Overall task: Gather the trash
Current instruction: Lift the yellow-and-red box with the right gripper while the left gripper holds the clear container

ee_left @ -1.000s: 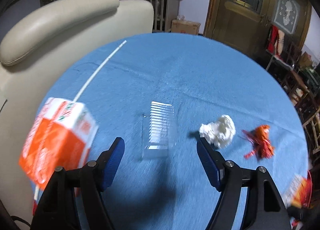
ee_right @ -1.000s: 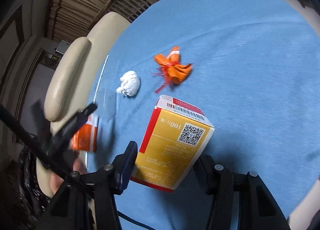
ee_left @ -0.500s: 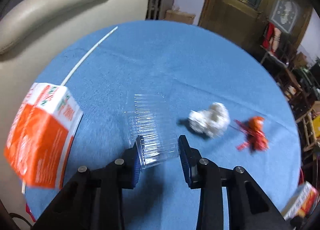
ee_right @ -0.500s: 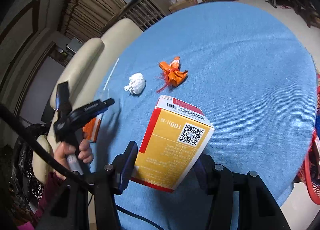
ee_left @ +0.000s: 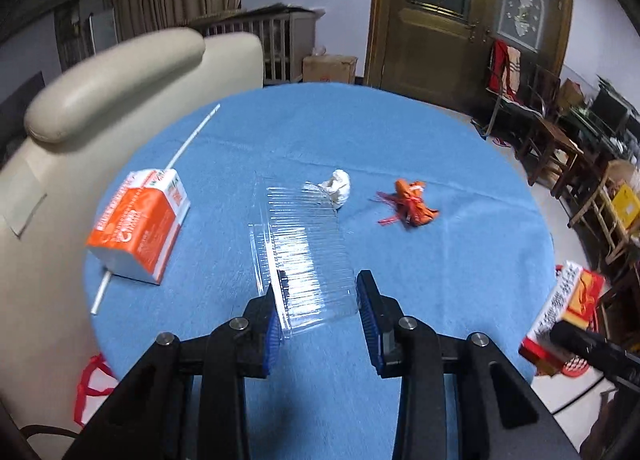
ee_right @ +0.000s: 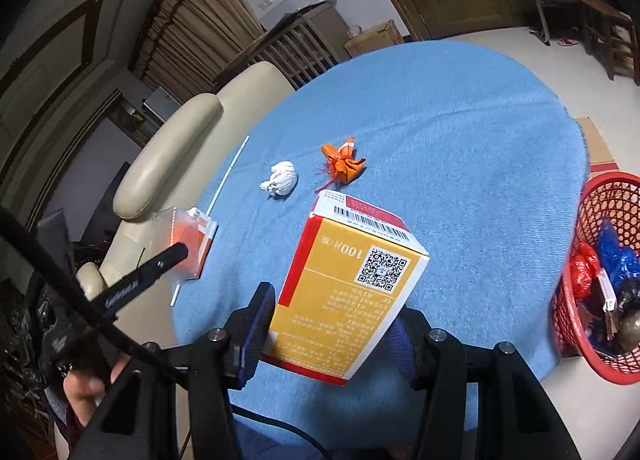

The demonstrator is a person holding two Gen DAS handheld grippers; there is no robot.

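Observation:
My left gripper [ee_left: 320, 314] is shut on a clear ribbed plastic container [ee_left: 306, 248], held lifted above the round blue table [ee_left: 460, 260]. My right gripper [ee_right: 332, 324] is shut on a yellow and red box [ee_right: 352, 284], held above the table's near edge. On the table lie a crumpled white tissue [ee_left: 338, 188], an orange wrapper [ee_left: 412, 208], an orange and white carton [ee_left: 140, 224] and a thin white straw [ee_left: 192, 136]. The tissue [ee_right: 282, 178], the wrapper [ee_right: 344, 164] and the carton [ee_right: 192, 242] also show in the right wrist view.
A red mesh basket [ee_right: 592, 260] with several pieces of trash stands on the floor to the right of the table. A cream armchair [ee_left: 100, 100] stands against the table's left side. Wooden chairs [ee_left: 560, 148] stand at the far right.
My left gripper closed on the clear container and lifted it off the table, pulling back. My right gripper rose with the yellow box, and the red basket came into view.

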